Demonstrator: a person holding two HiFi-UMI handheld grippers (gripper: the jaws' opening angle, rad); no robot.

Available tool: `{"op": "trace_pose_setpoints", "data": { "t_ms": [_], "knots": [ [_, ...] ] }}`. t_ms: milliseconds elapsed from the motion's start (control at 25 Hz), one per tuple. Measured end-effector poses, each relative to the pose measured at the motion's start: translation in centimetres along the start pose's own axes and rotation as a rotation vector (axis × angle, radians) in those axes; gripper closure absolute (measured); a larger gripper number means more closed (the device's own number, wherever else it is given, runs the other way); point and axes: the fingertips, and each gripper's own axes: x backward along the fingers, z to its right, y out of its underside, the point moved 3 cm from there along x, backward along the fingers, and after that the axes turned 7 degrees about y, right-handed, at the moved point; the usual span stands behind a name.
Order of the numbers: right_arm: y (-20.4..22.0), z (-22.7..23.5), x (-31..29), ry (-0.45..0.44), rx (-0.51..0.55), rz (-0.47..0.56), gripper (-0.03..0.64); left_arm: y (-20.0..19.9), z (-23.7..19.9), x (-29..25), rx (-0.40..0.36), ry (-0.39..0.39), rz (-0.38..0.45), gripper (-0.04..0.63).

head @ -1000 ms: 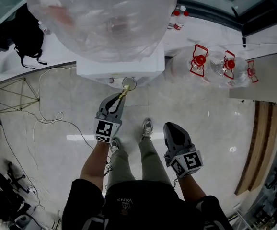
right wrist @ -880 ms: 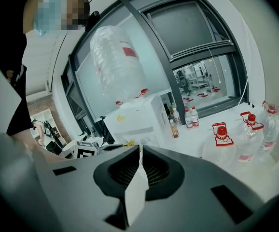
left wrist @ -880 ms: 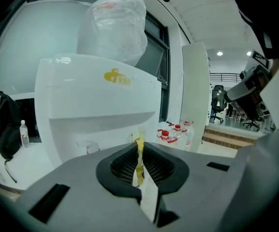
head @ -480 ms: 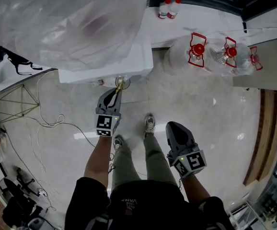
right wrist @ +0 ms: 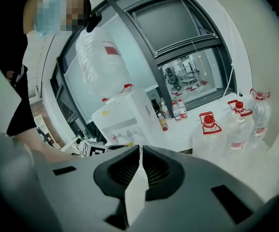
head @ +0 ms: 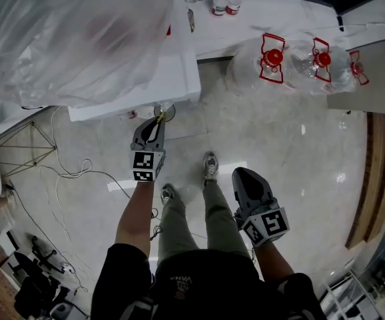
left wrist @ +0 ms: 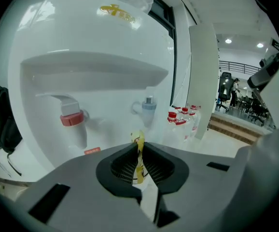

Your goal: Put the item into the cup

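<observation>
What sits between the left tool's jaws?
A thin yellow sachet, pinched upright by the left tool, its tip poking above the pads. It shows edge-on only; the pads cover its flat faces.

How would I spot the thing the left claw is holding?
Look at the white water dispenser with its red tap and blue tap. Just in front of them, the left claw is shut on a thin packet standing upright between its jaws. It is the only yellow strip there, far slimmer than either tap.

head: steeply down | left: close, facing dispenser | right: same dispenser farther
</observation>
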Motion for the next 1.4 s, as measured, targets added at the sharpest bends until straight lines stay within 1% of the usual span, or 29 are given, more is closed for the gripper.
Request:
{"op": "trace_pose_setpoints", "data": {
  "t_ms": [120,240,360,840,1200,1400],
  "knots": [
    [0.4,0.6,0.1,0.006,-0.007,-0.01,0.57,0.5,-0.5,-0.8,-0.026,-0.008,-0.043,0.549],
    [0.3,1.0,0.2,0.013,-0.011,-0.004,0.569,0.8,-0.4,-1.4,-0.029,-0.003,-0.097,0.549],
    [0.3,1.4,0.1,0.016,-0.013,-0.003,0.569,1.2,-0.5,-2.1,-0.056,-0.001,-0.137,0.549],
    [1.0,2.5,0.0,0.023,-0.022,-0.022,0.569,1.9,-1.2,-4.3,-0.083,-0.003,-0.199,0.551],
    [1.0,2.0,-0.8,0.016,-0.023,-0.024,0.569,3.2,-1.2,-5.4,-0.108,0.014,-0.231,0.551],
    [1.0,1.7,-1.2,0.011,-0.019,-0.026,0.569,4.5,-1.4,-5.7,-0.096,0.013,-0.275,0.554]
  ]
}}
